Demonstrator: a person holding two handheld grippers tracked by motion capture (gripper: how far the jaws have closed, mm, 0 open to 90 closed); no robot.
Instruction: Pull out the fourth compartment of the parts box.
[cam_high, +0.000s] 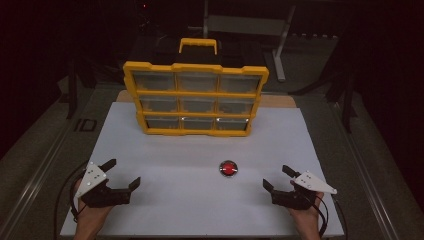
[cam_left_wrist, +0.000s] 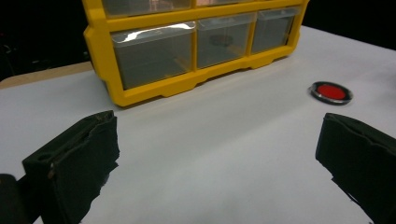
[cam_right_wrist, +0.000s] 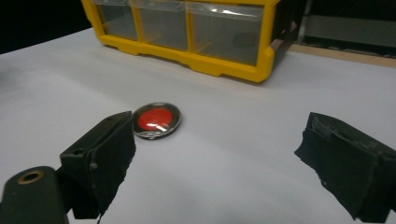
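I held my left gripper (cam_high: 122, 174) and my right gripper (cam_high: 278, 177) low over the white worktop (cam_high: 200, 150), both on my side of the yellow drawer cabinet (cam_high: 195, 97). The fingers (cam_left_wrist: 74, 163) of the left were spread wide with nothing between them, and the right gripper's fingers (cam_right_wrist: 100, 156) stood just as wide and equally empty.

The thing nearest my reach was the small round red disc (cam_high: 229, 168) with its shiny metal rim. It lay flat on the worktop, in front of the cabinet and below its right-hand column of drawers, well apart from the cabinet's foot. It sat nearer my right gripper than my left, which I judged made the right the natural one to take it.

The cabinet stood upright at the far side of the worktop, its clear drawers all pushed in and facing me, presumably so I could pull one open and reach it from the front.
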